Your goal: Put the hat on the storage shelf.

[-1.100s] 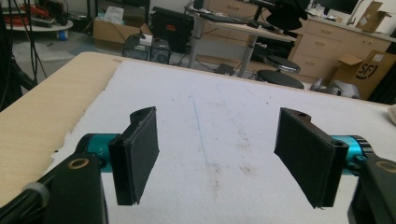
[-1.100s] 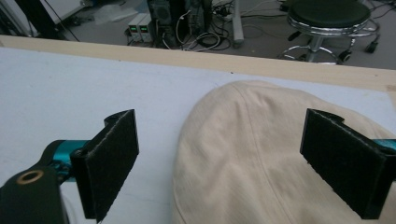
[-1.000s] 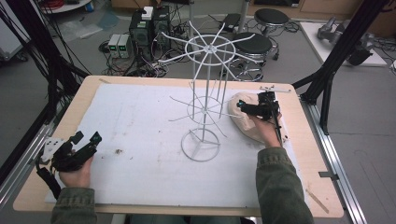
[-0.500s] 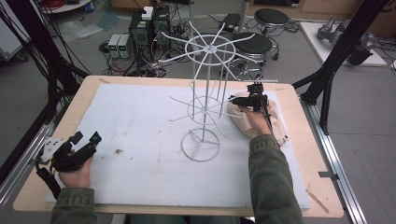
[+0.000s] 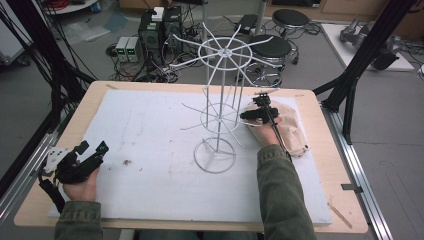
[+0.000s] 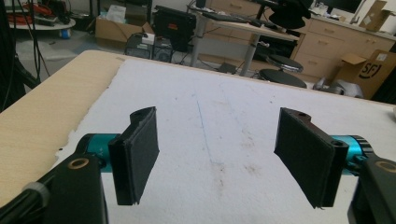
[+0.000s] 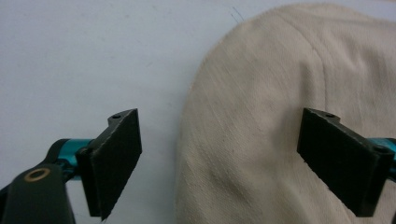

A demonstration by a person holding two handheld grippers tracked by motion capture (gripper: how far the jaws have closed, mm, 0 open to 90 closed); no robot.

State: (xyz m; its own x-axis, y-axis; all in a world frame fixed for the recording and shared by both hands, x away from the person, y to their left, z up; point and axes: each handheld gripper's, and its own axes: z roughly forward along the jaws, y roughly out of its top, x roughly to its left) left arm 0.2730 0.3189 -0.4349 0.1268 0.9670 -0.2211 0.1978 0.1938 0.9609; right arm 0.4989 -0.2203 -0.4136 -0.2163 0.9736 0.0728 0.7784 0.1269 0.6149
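1. A wooden table [image 5: 320, 165] carries a white foam mat [image 5: 150, 135] that covers most of its top; the mat is scuffed, with a small dark smudge [image 5: 125, 162] toward 8 o'clock and faint lines across it in the left gripper view; bare wood shows as a border on all sides.
2. A white wire rack [image 5: 220, 100] stands upright near the mat's centre on a ring base; spokes fan out from its top hub.
3. A cream fabric cap [image 5: 292, 130] lies at 3 o'clock of the rack, on the mat's right part.
4. The right gripper [image 5: 260, 112] hangs over the cap's left edge; its jaws are spread wide, one above bare mat, the other above cloth [image 7: 261, 140], gripping nothing; whether they touch the fabric cannot be told.
5. The left gripper [image 5: 90, 150] sits at 8 o'clock near the mat's left edge, jaws parted and empty over the mat [image 6: 224, 121].
6. Beyond the table at 12 o'clock: a grey floor with tangled cables, black computer boxes [image 5: 160, 30], round black stools [image 5: 270, 47]; black frame legs stand at both sides; desks and cardboard boxes [image 6: 369, 70] show in the left gripper view.
7. The right hand and gripper cover part of the cap; the person is cut off at the bottom edge, with green sleeves [image 5: 285, 195] showing.
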